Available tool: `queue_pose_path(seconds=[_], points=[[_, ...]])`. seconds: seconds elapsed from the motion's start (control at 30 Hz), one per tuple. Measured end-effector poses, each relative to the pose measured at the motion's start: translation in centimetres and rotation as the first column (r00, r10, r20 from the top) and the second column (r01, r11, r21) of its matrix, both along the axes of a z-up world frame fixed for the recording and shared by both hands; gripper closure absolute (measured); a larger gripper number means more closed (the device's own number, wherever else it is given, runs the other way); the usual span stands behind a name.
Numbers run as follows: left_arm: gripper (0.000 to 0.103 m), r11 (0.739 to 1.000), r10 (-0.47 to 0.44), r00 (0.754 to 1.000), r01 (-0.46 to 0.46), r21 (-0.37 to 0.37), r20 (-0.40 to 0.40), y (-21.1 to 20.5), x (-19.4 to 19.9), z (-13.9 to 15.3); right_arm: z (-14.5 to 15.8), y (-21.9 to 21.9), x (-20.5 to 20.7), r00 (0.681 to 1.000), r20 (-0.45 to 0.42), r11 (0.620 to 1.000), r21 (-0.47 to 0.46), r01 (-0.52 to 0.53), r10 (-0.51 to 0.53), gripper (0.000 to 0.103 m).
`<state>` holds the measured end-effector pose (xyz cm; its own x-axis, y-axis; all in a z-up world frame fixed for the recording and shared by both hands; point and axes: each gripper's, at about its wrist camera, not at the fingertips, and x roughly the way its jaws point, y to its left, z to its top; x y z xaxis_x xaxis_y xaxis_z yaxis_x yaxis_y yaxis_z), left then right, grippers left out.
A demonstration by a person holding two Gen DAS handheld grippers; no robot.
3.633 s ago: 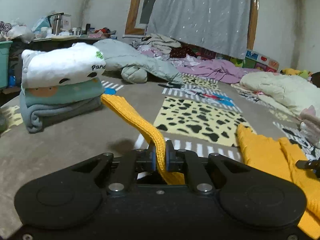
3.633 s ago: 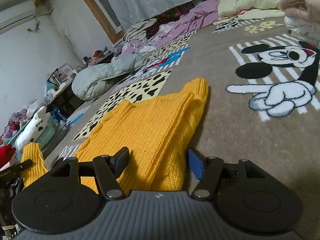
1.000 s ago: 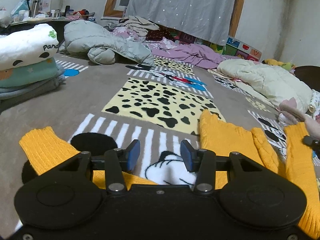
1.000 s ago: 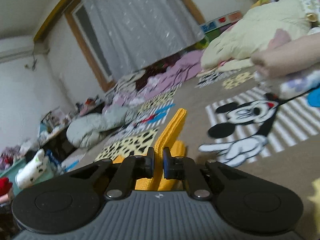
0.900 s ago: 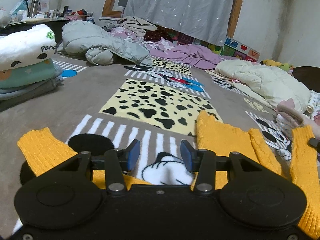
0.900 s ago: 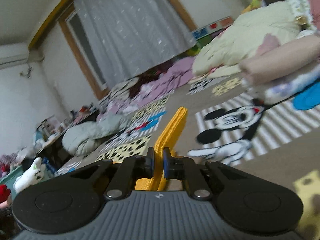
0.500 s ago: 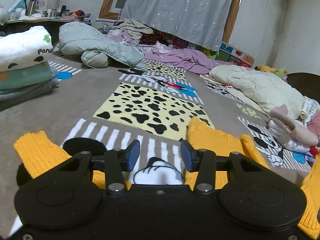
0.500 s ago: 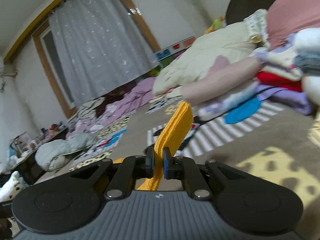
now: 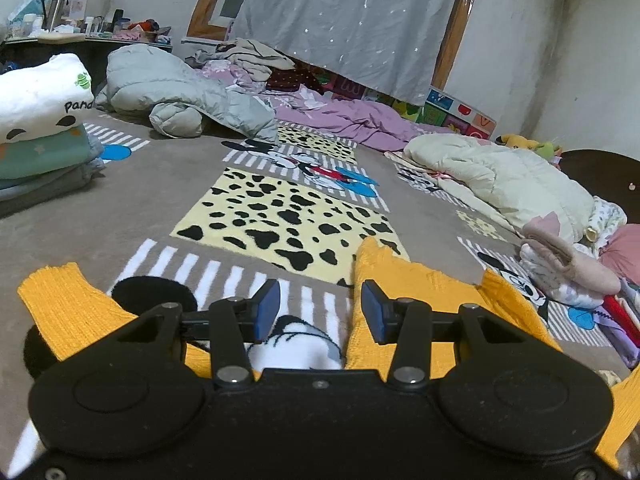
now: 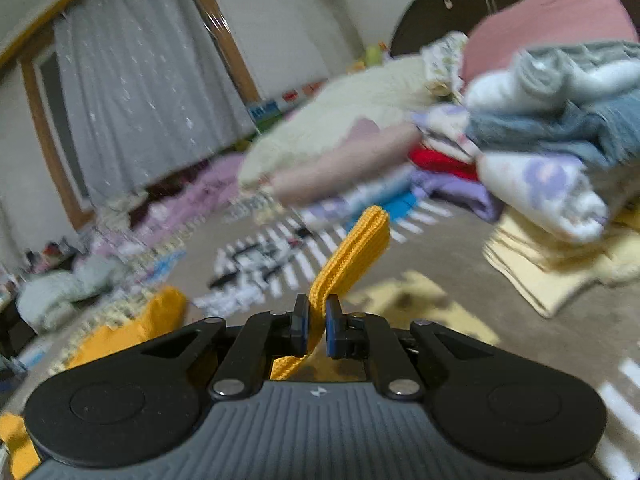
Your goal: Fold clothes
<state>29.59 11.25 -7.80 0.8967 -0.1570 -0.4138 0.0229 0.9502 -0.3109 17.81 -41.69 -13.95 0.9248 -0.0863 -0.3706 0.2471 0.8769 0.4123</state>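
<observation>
Left gripper: jaws spread wide, grasping nothing; blue pads on black fingers, low over the carpet.
Right gripper: jaws clenched on a ribbed cuff of the yellow sweater, which stands up toward 1 o'clock from the pads.
Yellow sweater, left wrist view: chunky knit, lying flat on the carpet; the body spreads from 5 o'clock of the frame up to just beside the right pad, and one ribbed sleeve end lies at 8 o'clock.
Yellow sweater, right wrist view: the rest shows as a soft yellow heap at 8 o'clock; this view is blurred.
Carpet: short grey-brown pile, with a yellow patch of black spots, white stripes and cartoon mouse figures.
Folded stack, left: at 9 o'clock, a plump white piece printed "pand" on top of teal and grey folded layers.
Grey padded jacket: puffy, crumpled, at 11 o'clock.
Cream quilt: quilted, bulky, at 3 o'clock, with pink and patterned folded clothes just beside it.
Clothes pile, right wrist view: at 2 o'clock, soft rolled and folded pieces in white, blue denim, red and lilac, on pale yellow folded cloth.
Curtain: grey, thin, speckled with small stars, at 12 o'clock.
</observation>
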Motion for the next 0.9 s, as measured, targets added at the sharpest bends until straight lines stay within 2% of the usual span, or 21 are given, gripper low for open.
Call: queue_pose_path(seconds=[0.07, 0.17, 0.23, 0.27, 0.4, 0.47, 0.53, 0.57, 0.63, 0.73, 0.83, 0.9], points=[[0.060, 1.000, -0.006, 1.000, 0.006, -0.008, 0.000, 0.1, -0.1, 0.1, -1.4, -0.5, 0.4, 0.996, -0.083, 1.000, 0.012, 0.025, -0.024, 0.093], [0.059, 1.000, -0.028, 1.000, 0.028, -0.012, 0.005, -0.1, -0.3, 0.5, -2.9, -1.0, 0.9, 0.980, -0.186, 0.996, 0.039, 0.075, -0.067, 0.086], [0.059, 0.999, -0.049, 0.999, 0.049, -0.009, 0.017, -0.2, -0.6, 1.0, -2.4, -0.6, 0.1, 0.981, -0.170, 0.995, 0.020, 0.097, -0.092, 0.073], [0.059, 0.998, -0.058, 0.998, 0.058, -0.007, 0.023, -0.3, -0.8, 1.2, -2.1, -0.2, -0.3, 0.980, -0.171, 0.995, -0.001, 0.104, -0.103, 0.070], [0.059, 0.993, -0.115, 0.992, 0.115, 0.005, 0.046, -1.3, -1.4, 2.1, -0.6, 2.0, -1.8, 0.982, -0.137, 0.986, -0.124, 0.111, -0.128, 0.069], [0.059, 0.989, -0.148, 0.988, 0.147, 0.017, 0.052, -2.1, -1.7, 2.2, 0.9, 4.7, -2.4, 0.994, -0.083, 0.972, -0.229, 0.052, -0.073, 0.069], [0.059, 0.983, -0.183, 0.982, 0.181, 0.029, 0.048, -3.1, -2.0, 2.1, 2.2, 7.7, -2.5, 0.996, -0.056, 0.954, -0.288, -0.079, 0.066, 0.069], [0.059, 0.979, -0.201, 0.979, 0.200, 0.034, 0.041, -3.6, -2.1, 2.0, 2.7, 9.6, -2.6, 0.986, -0.062, 0.934, -0.317, -0.166, 0.154, 0.070], [0.059, 0.971, -0.238, 0.971, 0.236, 0.047, 0.028, -4.7, -2.3, 1.7, 2.9, 13.3, -2.4, 0.942, -0.090, 0.873, -0.358, -0.333, 0.322, 0.074], [0.059, 0.951, -0.300, 0.954, 0.300, 0.081, -0.014, -6.1, -2.7, 0.7, 2.1, 17.4, -2.3, 0.867, -0.143, 0.777, -0.391, -0.493, 0.478, 0.075], [0.058, 0.926, -0.349, 0.933, 0.357, 0.123, -0.082, -7.0, -3.2, -0.7, 0.5, 18.8, -1.6, 0.830, -0.231, 0.736, -0.386, -0.557, 0.507, 0.075], [0.053, 0.906, -0.361, 0.919, 0.386, 0.173, -0.159, -7.3, -3.0, -1.9, -1.5, 18.0, -1.0, 0.810, -0.310, 0.745, -0.325, -0.582, 0.498, 0.074]])
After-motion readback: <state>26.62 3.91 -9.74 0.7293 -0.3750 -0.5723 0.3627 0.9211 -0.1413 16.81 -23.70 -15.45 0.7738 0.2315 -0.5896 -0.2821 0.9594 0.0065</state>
